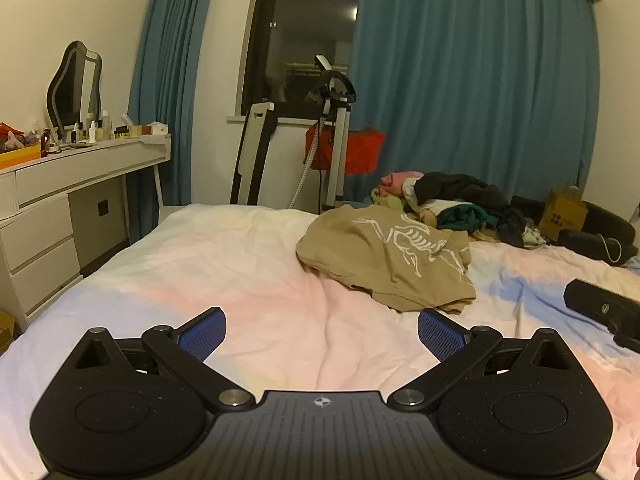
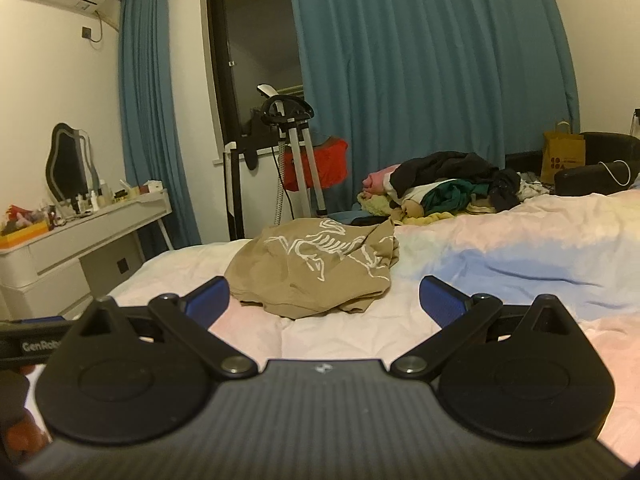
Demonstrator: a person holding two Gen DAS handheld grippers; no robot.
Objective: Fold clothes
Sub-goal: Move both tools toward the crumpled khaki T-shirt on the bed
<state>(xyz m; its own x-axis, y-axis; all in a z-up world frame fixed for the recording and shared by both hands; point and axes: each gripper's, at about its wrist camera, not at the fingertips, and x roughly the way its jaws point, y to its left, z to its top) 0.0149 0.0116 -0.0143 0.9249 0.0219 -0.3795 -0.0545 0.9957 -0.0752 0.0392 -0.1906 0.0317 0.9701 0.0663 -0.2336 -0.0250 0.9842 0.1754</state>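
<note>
"GenRob", cut off, on my left gripper (image 2: 28, 346) body, seen from my right wrist camera

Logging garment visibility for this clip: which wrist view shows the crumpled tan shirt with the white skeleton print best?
The right wrist view: the crumpled tan shirt with the white skeleton print lies nearly centred, straight ahead between the open jaws. In the left wrist view the shirt is just as unobstructed, but sits off to the right on the pastel bedsheet.

The left gripper (image 1: 322, 334) hovers wide apart over the pastel bedsheet (image 1: 224, 264), near a crumpled tan T-shirt (image 1: 384, 260).
</note>
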